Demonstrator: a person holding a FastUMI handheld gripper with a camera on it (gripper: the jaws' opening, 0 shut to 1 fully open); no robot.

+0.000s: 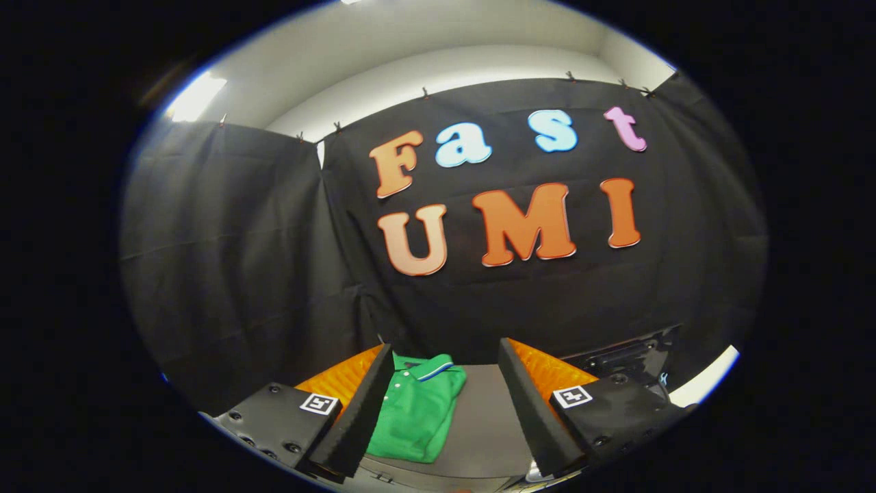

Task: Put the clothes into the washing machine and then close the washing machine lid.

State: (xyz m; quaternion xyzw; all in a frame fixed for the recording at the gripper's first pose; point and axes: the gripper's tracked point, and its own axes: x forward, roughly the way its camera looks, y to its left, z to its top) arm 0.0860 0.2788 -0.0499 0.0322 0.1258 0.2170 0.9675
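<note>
Hovering tool (445, 411) spread wide | folded green polo shirt (416, 414) (knit) between fingers

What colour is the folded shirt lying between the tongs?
Green shirt, with a striped collar edge; gripper view.

Camera place: on the gripper (445, 411), behind its two spread fingers.
Direction: forward and a little upward, to the black cloth wall (274, 274).
Nearness: close above the grey surface (486, 424) with the green shirt (417, 411).
</note>
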